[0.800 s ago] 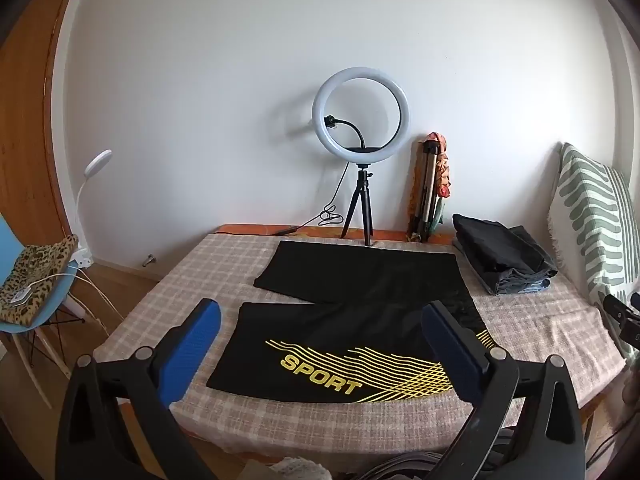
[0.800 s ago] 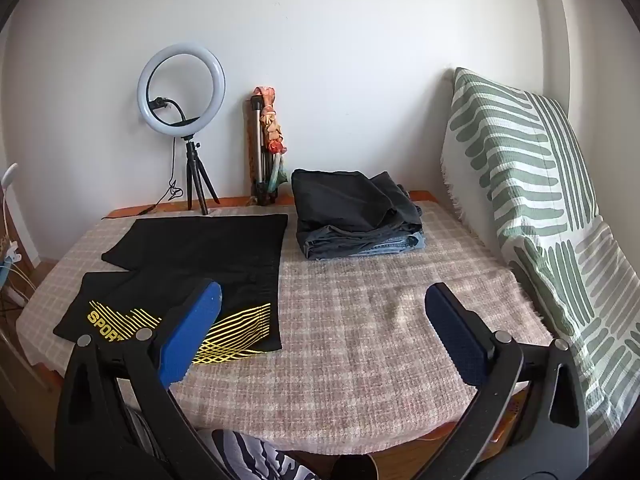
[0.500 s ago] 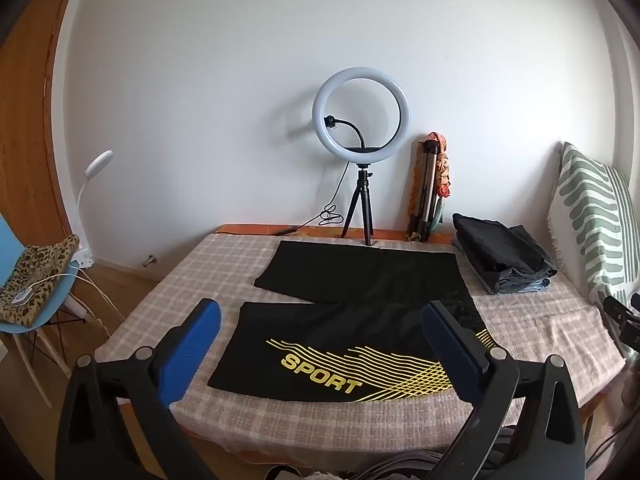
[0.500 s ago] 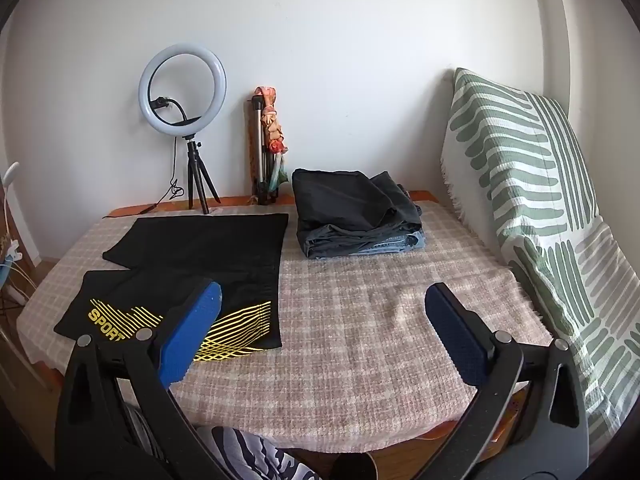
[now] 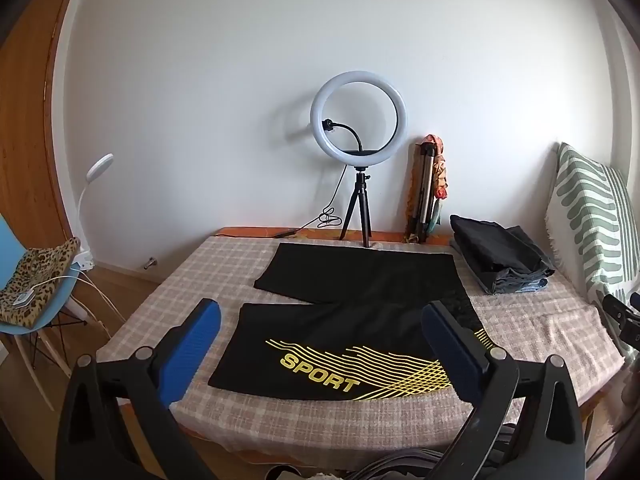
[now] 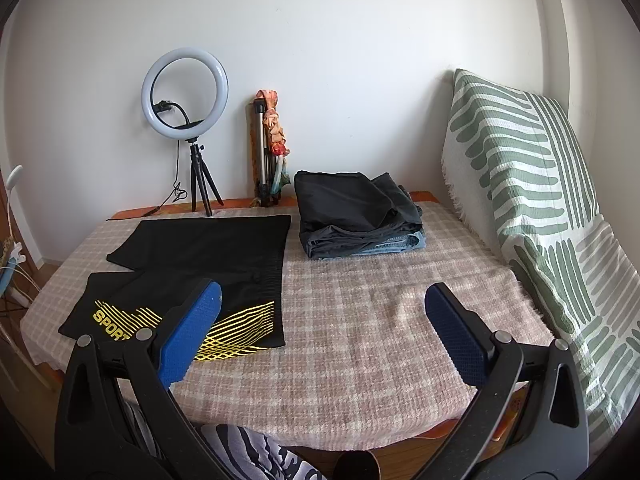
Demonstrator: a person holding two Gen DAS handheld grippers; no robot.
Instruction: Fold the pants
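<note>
Black shorts with yellow "SPORT" print lie spread flat on the checked tablecloth, legs pointing left. They also show in the right wrist view at the left. My left gripper is open and empty, held back above the table's near edge, facing the shorts. My right gripper is open and empty, over the near edge, to the right of the shorts' waistband.
A stack of folded dark clothes sits at the back right. A ring light on a tripod and a folded tripod stand by the wall. A green-striped cushion flanks the right. A blue chair stands left.
Both grippers have drifted very slightly; the shorts and the rest have not moved.
</note>
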